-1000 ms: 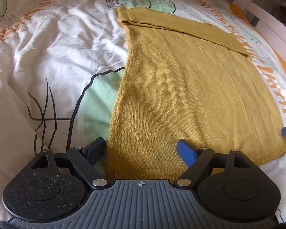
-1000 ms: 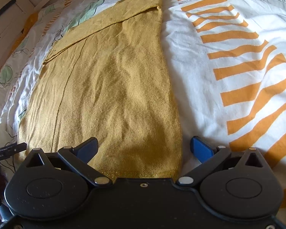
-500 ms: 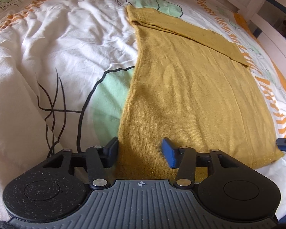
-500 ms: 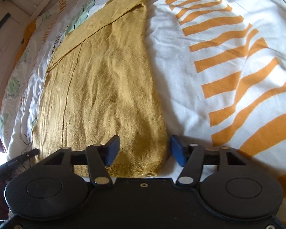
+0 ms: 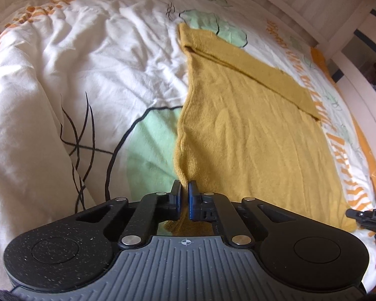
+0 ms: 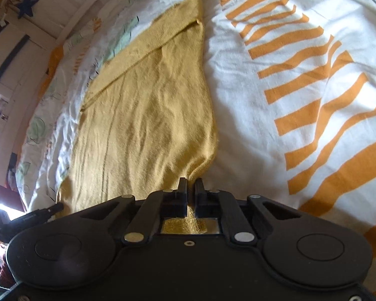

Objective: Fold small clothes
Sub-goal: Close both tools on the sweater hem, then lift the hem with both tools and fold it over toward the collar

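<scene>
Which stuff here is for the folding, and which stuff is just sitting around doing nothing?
For the folding:
- mustard-yellow knit garment, lying flat
- left gripper, pinching its near left corner
- right gripper, pinching its near right corner

Just sitting around:
- patterned duvet underneath
- white bed frame
- blue star on the wall
</scene>
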The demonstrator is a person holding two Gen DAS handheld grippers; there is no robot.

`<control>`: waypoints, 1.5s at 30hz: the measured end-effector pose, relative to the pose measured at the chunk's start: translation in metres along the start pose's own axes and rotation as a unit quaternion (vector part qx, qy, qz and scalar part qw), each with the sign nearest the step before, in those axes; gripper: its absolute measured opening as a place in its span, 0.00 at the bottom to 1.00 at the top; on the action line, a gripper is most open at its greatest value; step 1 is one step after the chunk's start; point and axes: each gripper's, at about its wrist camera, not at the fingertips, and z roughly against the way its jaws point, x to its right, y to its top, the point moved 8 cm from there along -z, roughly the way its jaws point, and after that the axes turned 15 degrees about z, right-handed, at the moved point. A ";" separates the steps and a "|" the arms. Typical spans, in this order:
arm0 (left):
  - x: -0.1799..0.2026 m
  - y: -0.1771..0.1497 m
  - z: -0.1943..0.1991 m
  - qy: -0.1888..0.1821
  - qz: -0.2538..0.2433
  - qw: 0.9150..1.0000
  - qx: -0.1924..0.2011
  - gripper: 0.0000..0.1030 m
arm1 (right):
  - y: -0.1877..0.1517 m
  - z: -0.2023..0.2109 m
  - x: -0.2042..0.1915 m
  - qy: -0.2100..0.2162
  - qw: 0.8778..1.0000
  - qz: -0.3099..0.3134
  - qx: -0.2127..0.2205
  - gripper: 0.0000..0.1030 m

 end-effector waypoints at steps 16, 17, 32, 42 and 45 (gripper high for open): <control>0.040 0.080 0.019 -0.067 0.016 0.994 0.083 0.04 | 0.076 0.009 -0.017 0.079 0.988 -0.030 0.131 0.10; 0.043 0.086 0.018 -0.069 0.016 0.994 0.087 0.04 | 0.082 0.010 -0.016 0.082 0.986 -0.032 0.140 0.10; 0.103 0.198 -0.028 -0.100 0.016 0.982 0.160 0.03 | 0.210 -0.021 0.017 0.077 0.970 -0.043 0.228 0.10; 0.113 0.237 -0.105 -0.056 0.011 0.986 0.158 0.04 | 0.263 -0.086 0.056 0.040 0.974 -0.063 0.214 0.10; 0.106 0.242 -0.127 -0.034 0.020 0.988 0.151 0.04 | 0.271 -0.103 0.064 0.028 0.976 -0.066 0.207 0.10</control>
